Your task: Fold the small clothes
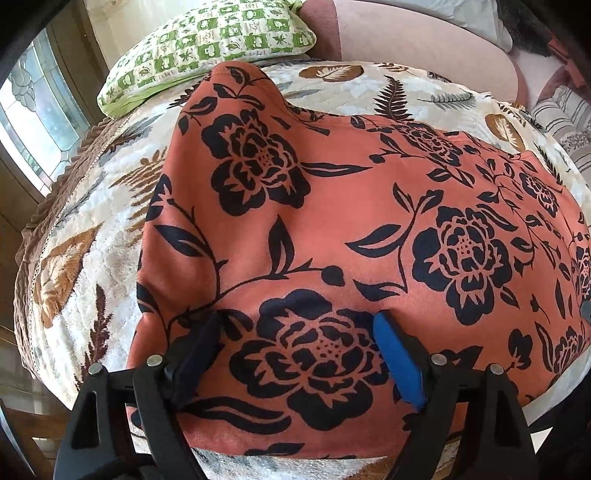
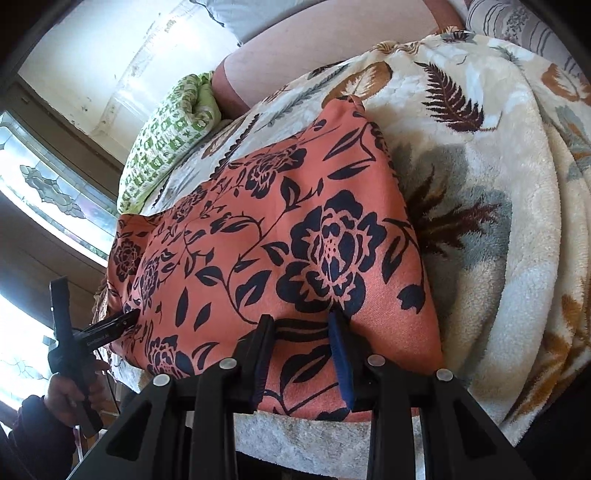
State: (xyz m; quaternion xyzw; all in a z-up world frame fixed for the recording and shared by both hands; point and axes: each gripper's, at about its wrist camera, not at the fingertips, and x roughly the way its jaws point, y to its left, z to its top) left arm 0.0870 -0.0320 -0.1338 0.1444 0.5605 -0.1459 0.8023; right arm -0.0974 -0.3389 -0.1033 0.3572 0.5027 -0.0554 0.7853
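An orange garment (image 1: pixel 332 229) with black flower print lies spread flat on a cream fleece blanket (image 1: pixel 92 258) with a leaf pattern. My left gripper (image 1: pixel 297 317) stands wide open over the garment's near left part, its fingers down on the cloth on either side of a printed flower, nothing pinched. In the right wrist view the same garment (image 2: pixel 295 221) runs away to the left. My right gripper (image 2: pixel 299 319) rests at its near right edge with its jaws narrowly apart and flat cloth between them. A left gripper finger (image 2: pixel 120 320) touches the garment's left edge, held by a person's hand (image 2: pixel 70 391).
A green-and-white patterned pillow (image 1: pixel 207 40) lies at the blanket's far left corner. A pink upholstered backrest (image 1: pixel 406 33) stands behind, with striped cushions (image 1: pixel 561 114) at the right. A leaded-glass window (image 1: pixel 37 110) is on the left. Bare blanket (image 2: pixel 498 184) lies right of the garment.
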